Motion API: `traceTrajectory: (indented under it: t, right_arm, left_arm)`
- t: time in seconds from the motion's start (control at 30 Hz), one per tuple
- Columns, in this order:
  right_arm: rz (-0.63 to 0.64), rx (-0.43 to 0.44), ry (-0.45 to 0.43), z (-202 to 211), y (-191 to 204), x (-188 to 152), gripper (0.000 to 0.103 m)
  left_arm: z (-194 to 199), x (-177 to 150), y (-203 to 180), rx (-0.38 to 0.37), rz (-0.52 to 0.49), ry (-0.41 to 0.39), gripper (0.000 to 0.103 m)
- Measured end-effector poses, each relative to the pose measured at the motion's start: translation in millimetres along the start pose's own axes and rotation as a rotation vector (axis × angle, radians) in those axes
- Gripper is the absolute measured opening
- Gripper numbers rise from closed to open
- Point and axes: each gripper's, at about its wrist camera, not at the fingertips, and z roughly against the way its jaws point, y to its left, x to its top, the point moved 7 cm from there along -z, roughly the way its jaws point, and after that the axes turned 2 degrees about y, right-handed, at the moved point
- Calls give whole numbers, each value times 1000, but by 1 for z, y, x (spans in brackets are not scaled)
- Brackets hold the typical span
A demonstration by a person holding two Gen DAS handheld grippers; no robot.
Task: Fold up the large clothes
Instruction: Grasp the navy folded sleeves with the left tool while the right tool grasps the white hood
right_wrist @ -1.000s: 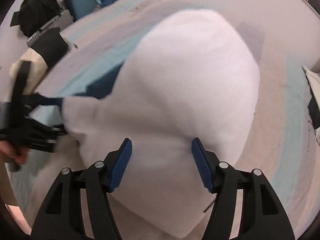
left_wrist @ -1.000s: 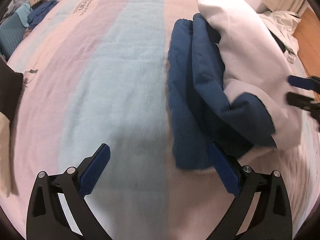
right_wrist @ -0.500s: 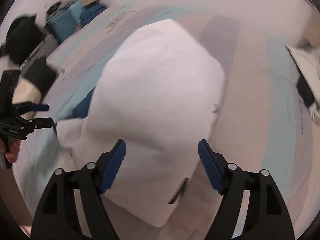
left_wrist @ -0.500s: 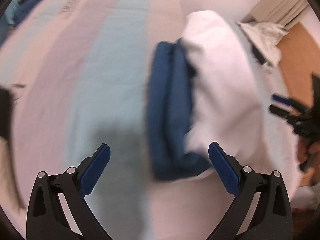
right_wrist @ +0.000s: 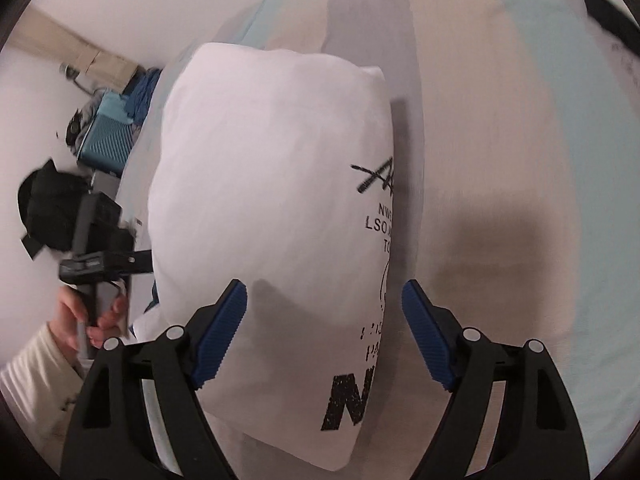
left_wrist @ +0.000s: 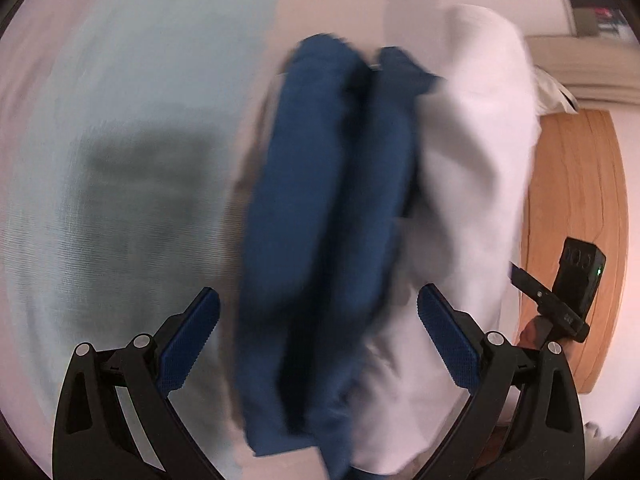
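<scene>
On the striped bedspread (right_wrist: 500,120), my right gripper (right_wrist: 324,336) is opening over the folded white shirt (right_wrist: 272,200); my left gripper (left_wrist: 318,338) is hanging spread, gripping nothing.

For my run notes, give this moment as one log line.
left gripper: open, over folded garment | right gripper: jaws opening, nothing gripped | garment lies on bed

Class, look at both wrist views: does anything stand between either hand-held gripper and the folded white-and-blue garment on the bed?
Nothing visible does. The garment lies directly ahead of the left hand-held gripper and the opening right hand-held gripper, neither gripping it.
</scene>
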Motion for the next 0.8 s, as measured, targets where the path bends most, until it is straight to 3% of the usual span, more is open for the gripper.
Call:
traceTrajectory:
  t: [0.17,0.33,0.47,0.67,0.8]
  right_arm:
    - [-68,88,54,-14,-14,-5,83]
    - [-126,157,81,-19,-26,-11,88]
    - [-163,219,92,-28,-24,-11,89]
    - [-199,250,108,-47,-19,-11,94]
    - [-172,242,109,-52,-3,-13,96]
  left_arm:
    - [-8,-4,21,-29,65,10,97]
    - [-22,-11,20,6,45,22,97]
    - [-28,-12,7,-11,27,14,97]
    - [-38,-15,3,-42,41,32,97]
    - [-40,-18,0,-13,18,37,97]
